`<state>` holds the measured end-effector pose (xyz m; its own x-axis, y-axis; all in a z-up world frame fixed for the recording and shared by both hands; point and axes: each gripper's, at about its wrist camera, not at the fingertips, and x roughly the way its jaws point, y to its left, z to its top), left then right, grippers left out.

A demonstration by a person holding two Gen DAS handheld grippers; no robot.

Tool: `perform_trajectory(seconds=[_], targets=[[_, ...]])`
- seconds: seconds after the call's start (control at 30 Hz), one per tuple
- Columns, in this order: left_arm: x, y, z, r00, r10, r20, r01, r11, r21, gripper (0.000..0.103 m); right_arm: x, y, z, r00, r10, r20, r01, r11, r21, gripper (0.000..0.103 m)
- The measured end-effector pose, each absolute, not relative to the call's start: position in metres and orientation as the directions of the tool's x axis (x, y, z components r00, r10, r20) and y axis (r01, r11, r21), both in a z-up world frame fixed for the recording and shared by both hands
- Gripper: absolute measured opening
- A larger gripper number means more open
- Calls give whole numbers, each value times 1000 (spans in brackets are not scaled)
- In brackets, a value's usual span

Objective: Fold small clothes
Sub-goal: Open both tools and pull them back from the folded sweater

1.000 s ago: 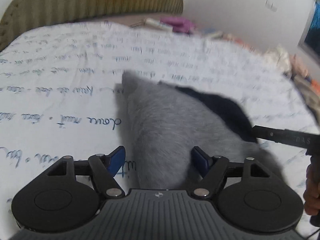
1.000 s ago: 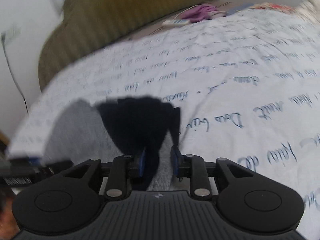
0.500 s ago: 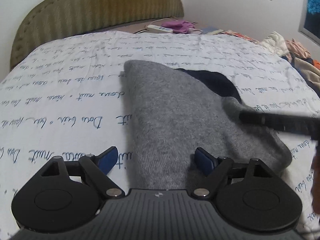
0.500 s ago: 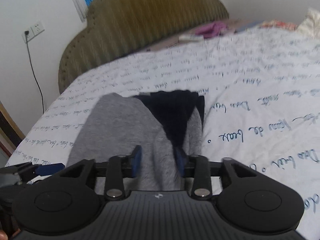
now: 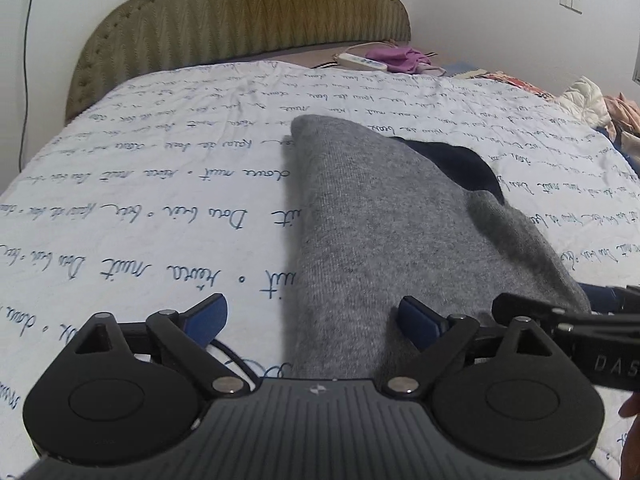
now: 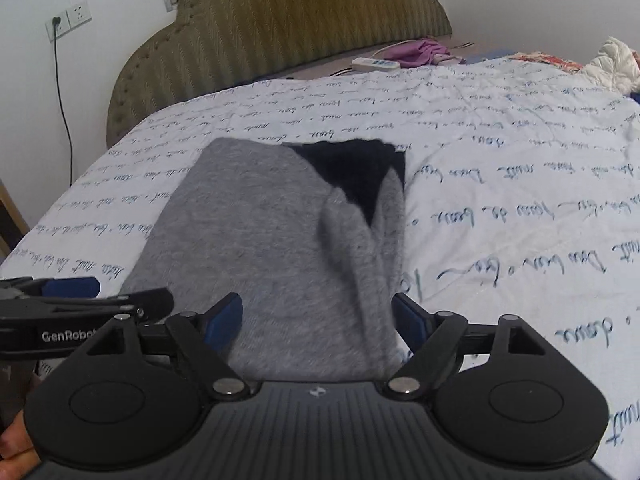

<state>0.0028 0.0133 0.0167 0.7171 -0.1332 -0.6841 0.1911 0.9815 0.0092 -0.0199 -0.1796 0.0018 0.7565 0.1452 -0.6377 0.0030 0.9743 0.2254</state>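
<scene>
A grey knitted garment (image 5: pixel 372 216) with a dark navy part (image 5: pixel 460 164) lies folded on the white bedspread; it also shows in the right wrist view (image 6: pixel 256 232), navy part (image 6: pixel 352 168) at its far right. My left gripper (image 5: pixel 312 322) is open at the garment's near left edge, holding nothing. My right gripper (image 6: pixel 318 318) is open over the garment's near right edge, with a raised grey fold (image 6: pixel 360 248) between its fingers, not clamped. Each gripper shows at the side of the other's view.
The bedspread (image 5: pixel 140 208) with blue script covers the bed. An olive padded headboard (image 5: pixel 240 20) stands behind. A white power strip (image 5: pixel 362 62) and purple cloth (image 5: pixel 396 58) lie near the headboard. Loose clothes (image 5: pixel 592 100) pile at the right.
My right gripper has opened and let go of the garment's right edge, which now lies on the bed. Both grippers have drawn back toward the near edge.
</scene>
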Motion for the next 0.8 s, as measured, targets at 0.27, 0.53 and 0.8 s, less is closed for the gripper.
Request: perform_trajectory(seconds=[0.27, 0.53, 0.8], targets=[[-12, 19, 15, 716, -104, -691, 164, 986, 22, 96, -39, -172, -1, 755, 134, -642, 13, 976, 219, 86], [-26, 22, 13, 719, -81, -691, 146, 989, 36, 96, -54, -169, -6, 750, 129, -649, 17, 977, 214, 86], [-41, 28, 6, 741, -38, -671, 121, 989, 78, 102, -67, -161, -13, 740, 124, -661, 9, 981, 195, 87]])
